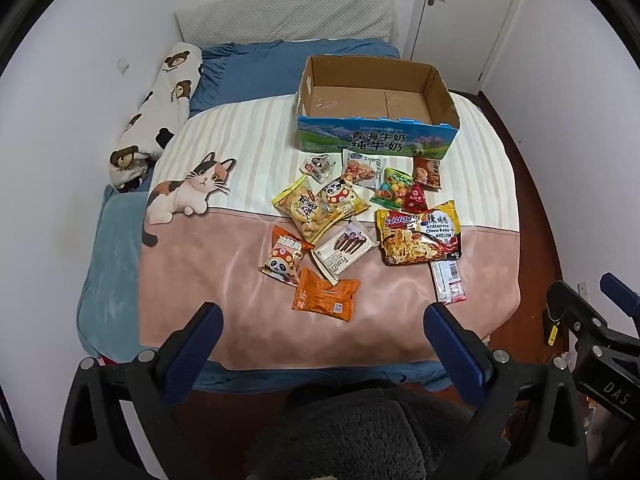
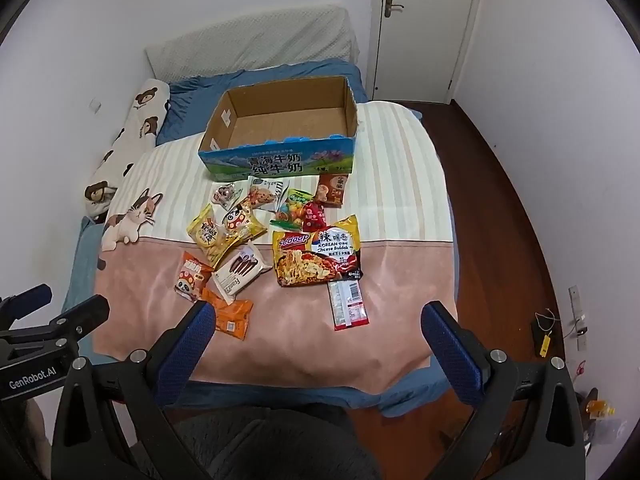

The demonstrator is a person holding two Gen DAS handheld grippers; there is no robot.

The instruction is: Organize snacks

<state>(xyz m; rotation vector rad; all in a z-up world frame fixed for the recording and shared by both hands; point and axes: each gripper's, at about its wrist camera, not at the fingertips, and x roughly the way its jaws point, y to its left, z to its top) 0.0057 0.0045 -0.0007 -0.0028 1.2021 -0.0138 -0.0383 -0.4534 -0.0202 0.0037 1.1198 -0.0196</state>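
Nearest, the left gripper point(image 1: 322, 334) and right gripper point(image 2: 318, 332) both hang wide apart with nothing between their fingers, held back over the bed's near edge, probably to survey before a first pick. Beyond them the snacks lie loose on the pink-and-striped blanket point(image 1: 208, 264): an orange packet point(image 1: 326, 294) nearest, then the noodle packet point(image 1: 418, 234) to its right. Farther off sits the open cardboard box point(image 1: 376, 136), bare inside, likely their destination. Farthest, a white door point(image 2: 424, 20) stands shut.
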